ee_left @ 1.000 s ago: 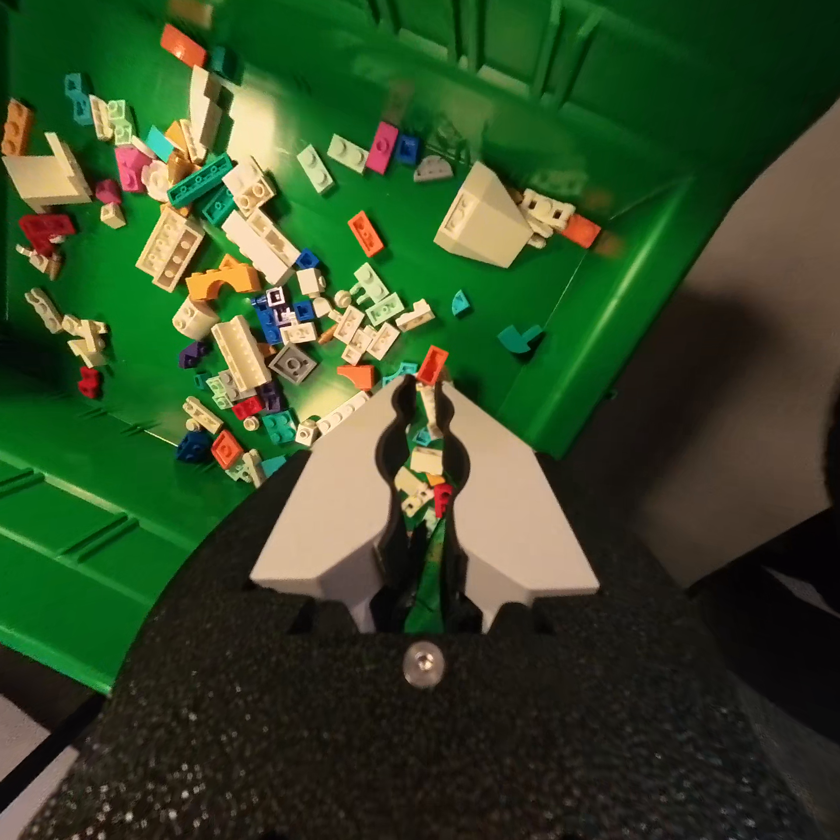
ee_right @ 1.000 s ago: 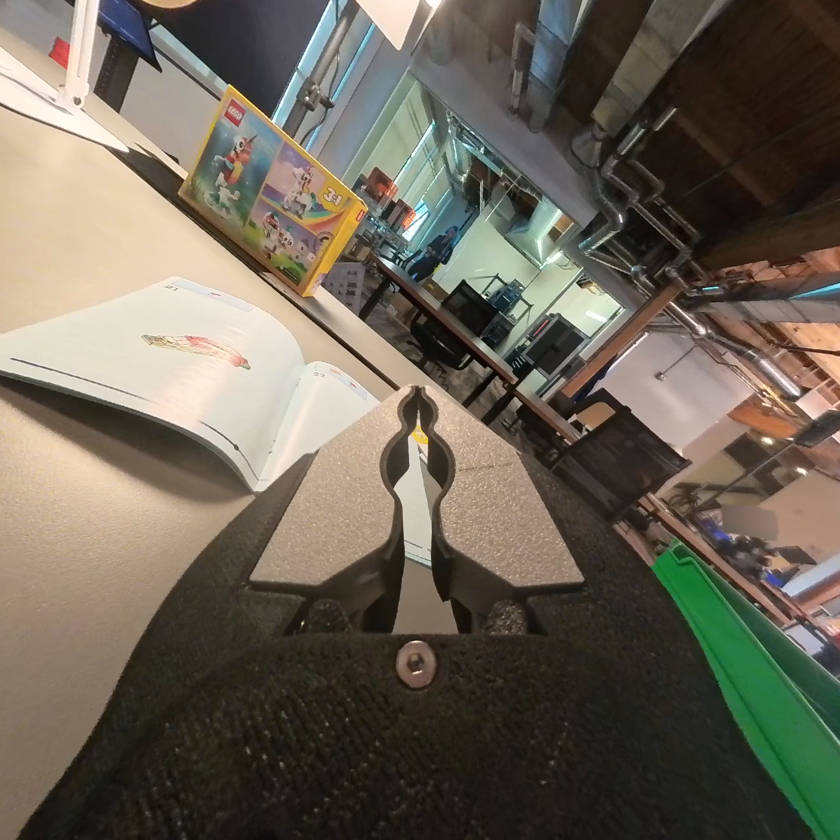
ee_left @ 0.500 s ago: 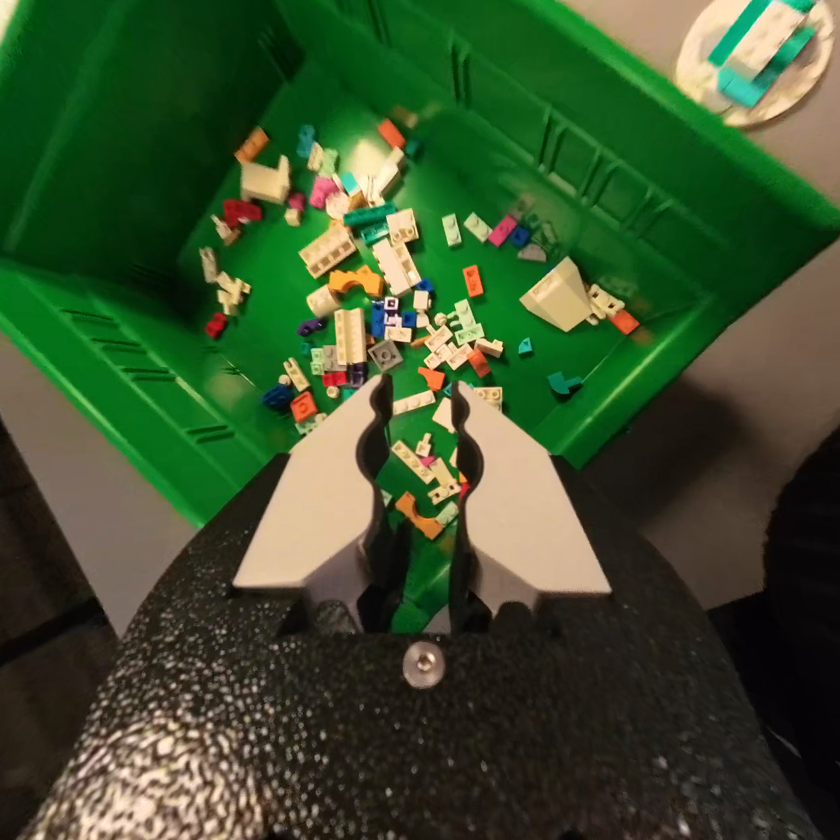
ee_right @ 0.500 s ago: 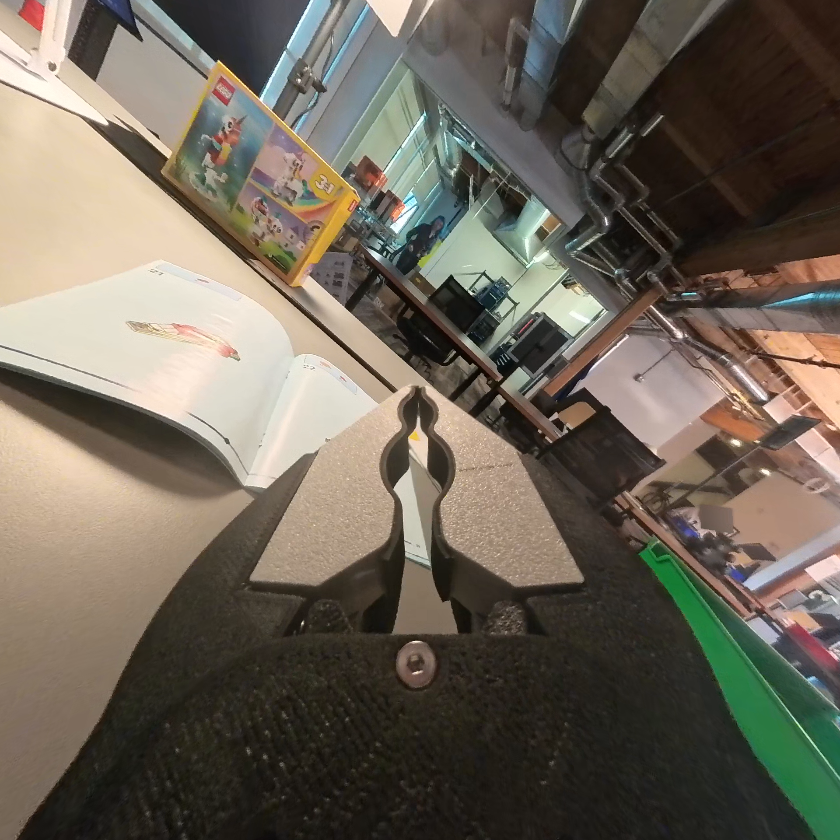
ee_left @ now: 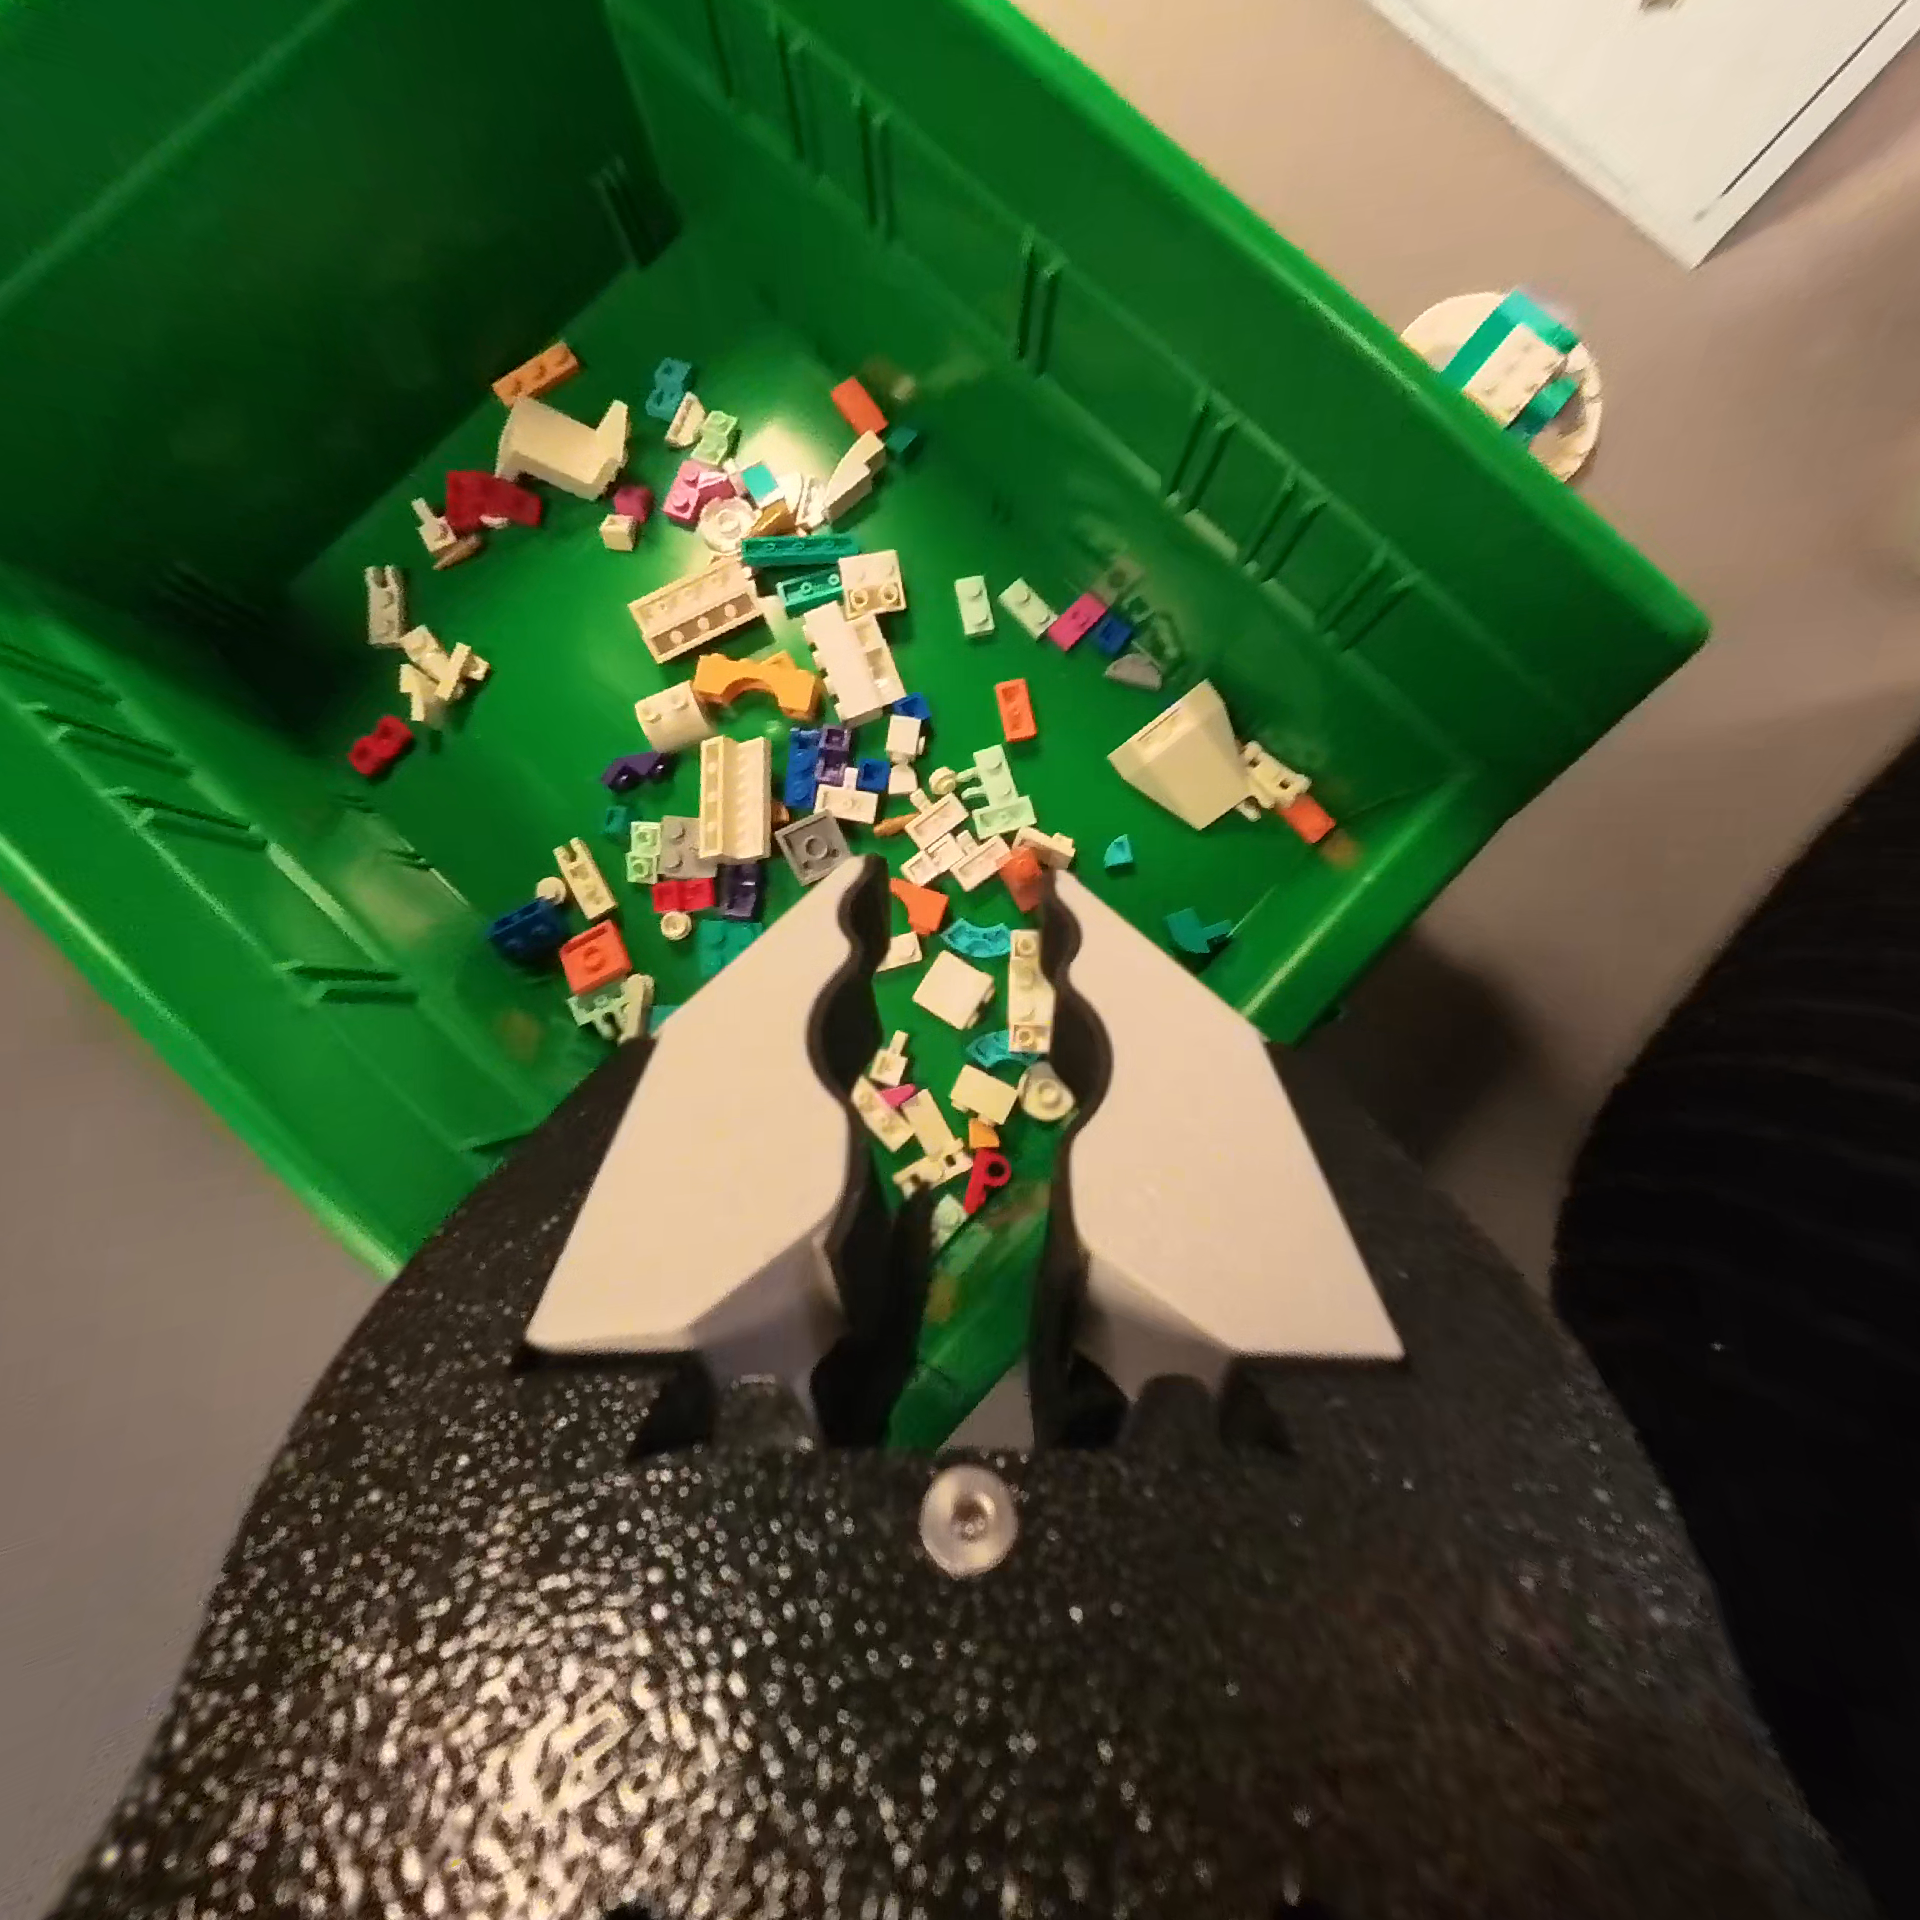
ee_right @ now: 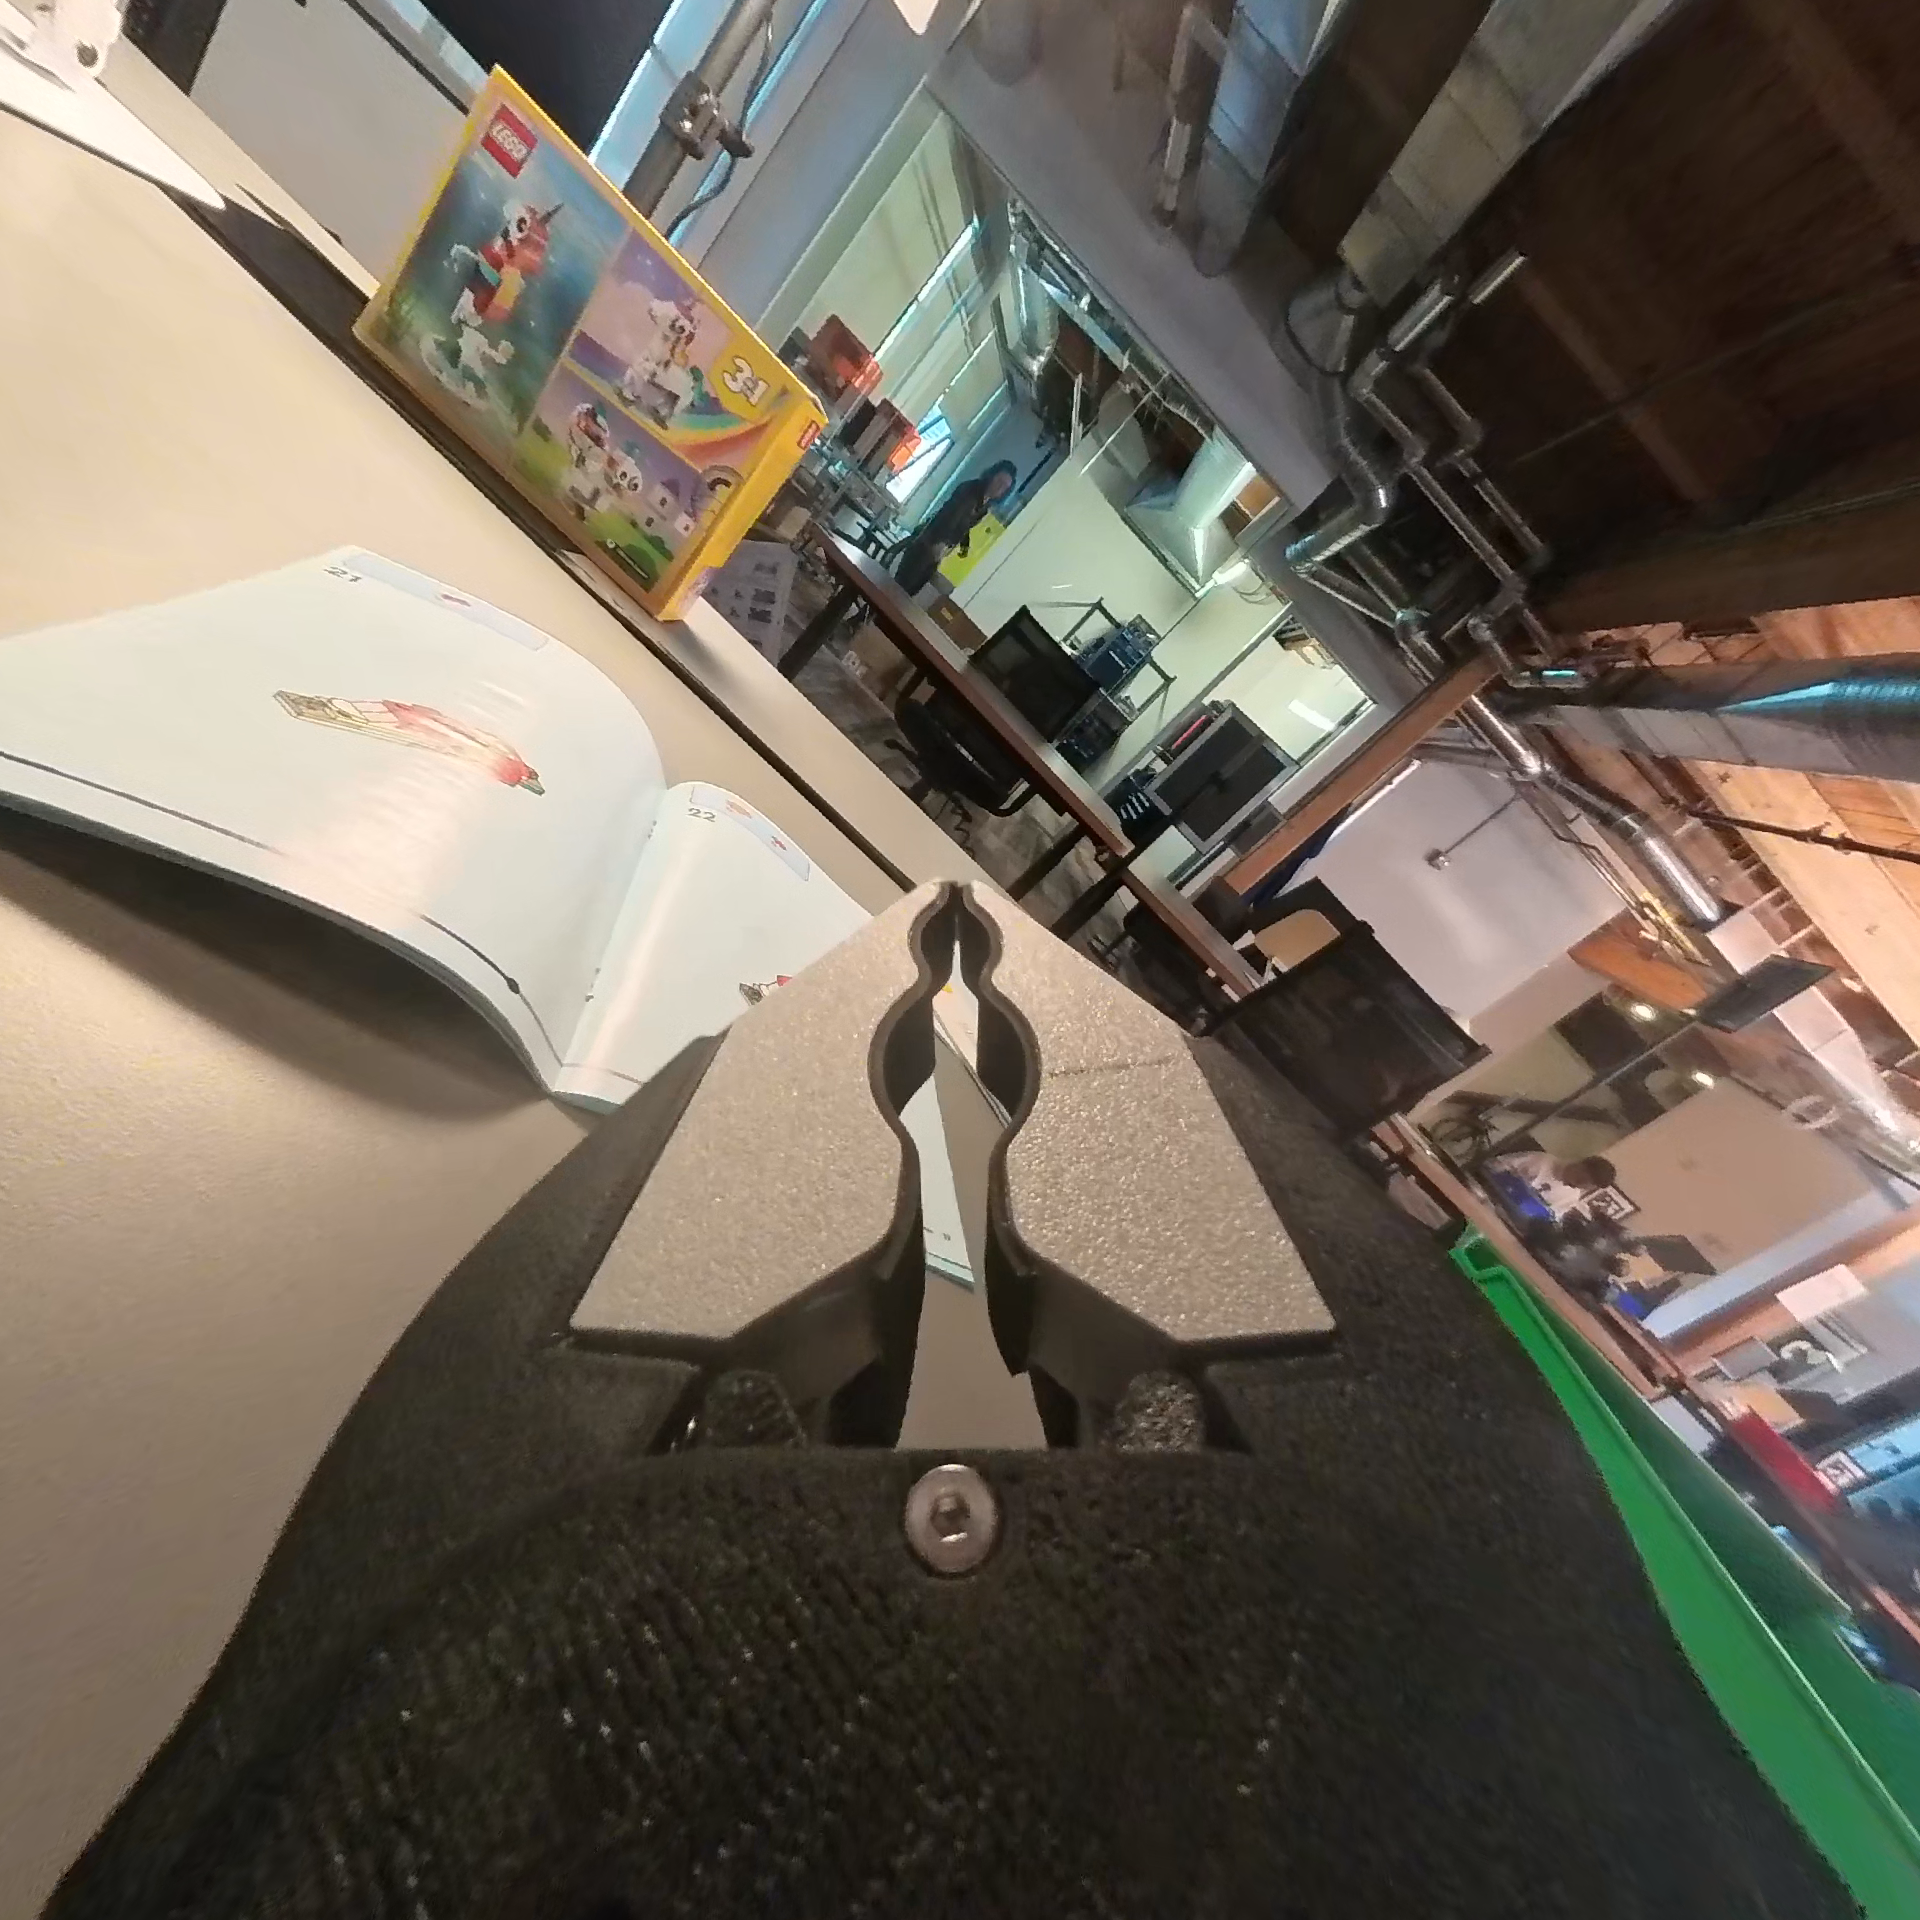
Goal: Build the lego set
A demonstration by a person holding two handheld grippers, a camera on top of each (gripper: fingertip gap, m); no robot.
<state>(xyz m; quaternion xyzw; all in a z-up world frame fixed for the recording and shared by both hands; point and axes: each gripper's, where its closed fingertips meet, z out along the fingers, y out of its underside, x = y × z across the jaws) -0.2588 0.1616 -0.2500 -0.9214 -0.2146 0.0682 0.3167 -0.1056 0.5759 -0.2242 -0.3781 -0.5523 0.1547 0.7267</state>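
Note:
In the left wrist view a green bin (ee_left: 1299,436) holds several loose lego pieces in white, orange, blue, teal, red and pink. My left gripper (ee_left: 961,888) hangs above the bin's near corner, open, with nothing between its pads. An orange piece (ee_left: 1023,878) lies among white plates just by the right fingertip (ee_left: 1065,914). A small build of teal and white plates (ee_left: 1512,384) sits on a round white disc beyond the bin. My right gripper (ee_right: 951,888) is shut with nothing in it, low over the table (ee_right: 208,1247), beside an open instruction booklet (ee_right: 364,748).
A yellow lego box (ee_right: 582,364) stands on the table behind the booklet. The bin's green wall (ee_right: 1662,1538) shows at the right of the right wrist view. A white sheet (ee_left: 1662,94) lies at the far right. A dark shape (ee_left: 1766,1143) is close on the right. One gripper's finger ends stand about 45 cm off the other's.
My left gripper has risen out of the bin and opened; its tips were nearly shut at an orange piece, which now lies in the bin. The right gripper stays shut and has barely shifted.

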